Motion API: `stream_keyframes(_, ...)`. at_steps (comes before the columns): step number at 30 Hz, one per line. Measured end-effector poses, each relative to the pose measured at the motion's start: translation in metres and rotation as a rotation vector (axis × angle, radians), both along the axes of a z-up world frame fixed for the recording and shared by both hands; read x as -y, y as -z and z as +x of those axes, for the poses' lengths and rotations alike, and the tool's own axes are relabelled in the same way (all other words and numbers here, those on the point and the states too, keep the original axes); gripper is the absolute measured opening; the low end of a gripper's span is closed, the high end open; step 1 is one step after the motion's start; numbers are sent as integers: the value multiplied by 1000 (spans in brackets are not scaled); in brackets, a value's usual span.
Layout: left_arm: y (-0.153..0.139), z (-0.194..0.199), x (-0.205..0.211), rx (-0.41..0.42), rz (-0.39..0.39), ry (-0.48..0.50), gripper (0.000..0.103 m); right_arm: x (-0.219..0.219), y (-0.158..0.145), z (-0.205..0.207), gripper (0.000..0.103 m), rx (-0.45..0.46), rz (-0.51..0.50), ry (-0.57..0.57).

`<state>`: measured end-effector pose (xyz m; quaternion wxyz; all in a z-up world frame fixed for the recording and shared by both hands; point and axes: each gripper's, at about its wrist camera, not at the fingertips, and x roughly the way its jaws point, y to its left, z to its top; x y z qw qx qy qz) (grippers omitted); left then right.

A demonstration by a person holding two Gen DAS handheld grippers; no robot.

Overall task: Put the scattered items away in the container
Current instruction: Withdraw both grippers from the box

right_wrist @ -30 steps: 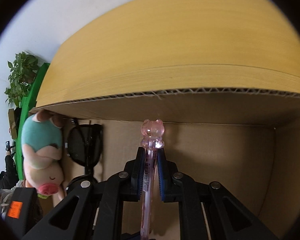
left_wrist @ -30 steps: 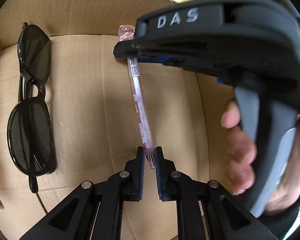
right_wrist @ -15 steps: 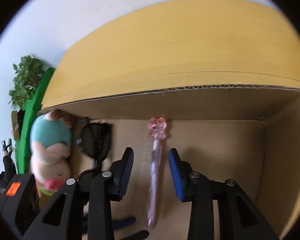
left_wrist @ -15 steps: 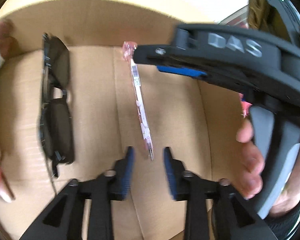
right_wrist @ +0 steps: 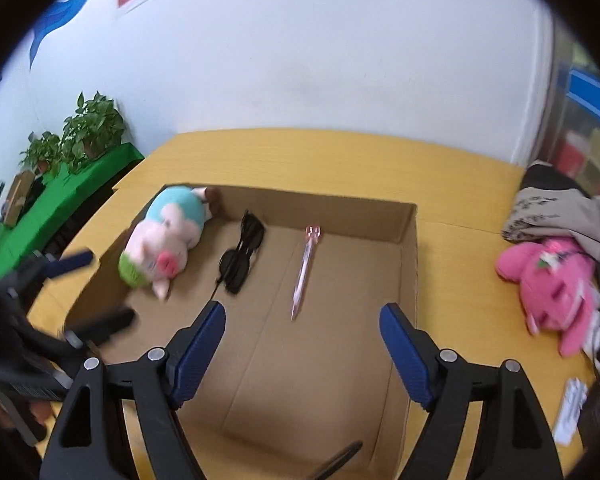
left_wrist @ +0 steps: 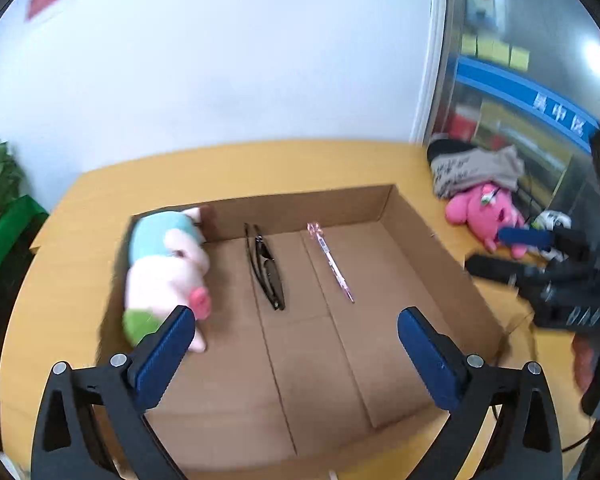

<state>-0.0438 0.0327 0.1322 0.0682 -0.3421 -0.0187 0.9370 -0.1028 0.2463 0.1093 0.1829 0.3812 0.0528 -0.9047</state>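
An open cardboard box (left_wrist: pixel 436 240) (right_wrist: pixel 408 264) sits on a yellow table. Inside lie a pink pen (left_wrist: pixel 330 267) (right_wrist: pixel 303 272), black sunglasses (left_wrist: pixel 266 268) (right_wrist: pixel 242 254) and a plush pig (left_wrist: pixel 164 268) (right_wrist: pixel 166 242). My left gripper (left_wrist: pixel 296 348) is open and empty above the box's near side. My right gripper (right_wrist: pixel 302 344) is open and empty above the box too; it also shows at the right of the left wrist view (left_wrist: pixel 540 256). The left gripper shows at the left edge of the right wrist view (right_wrist: pixel 80 292).
A pink plush toy (left_wrist: pixel 486 218) (right_wrist: pixel 552 280) and a pile of grey cloth (right_wrist: pixel 560 208) lie on the table right of the box. Potted plants on a green cloth (right_wrist: pixel 76 132) stand at the far left. A white wall is behind.
Both grippers let go of the pink pen, opened wide and drew back up out of the box. The pen now lies on the box floor.
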Motion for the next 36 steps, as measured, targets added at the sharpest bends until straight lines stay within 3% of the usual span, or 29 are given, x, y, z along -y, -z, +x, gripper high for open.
stream_keyframes(6, 9, 42, 6, -34, 43, -32, 103, 14, 21, 72, 79, -89, 40, 56)
stream_keyframes(10, 9, 70, 1, -40, 16, -35, 103, 19, 25, 99, 79, -116, 29, 72)
stream_keyframes(12, 8, 82, 5, -41, 39, -33, 103, 24, 24, 109, 79, -122, 40, 64)
stream_keyframes(36, 10, 108, -5, -32, 45, -20, 103, 19, 27, 135, 79, -124, 23, 80)
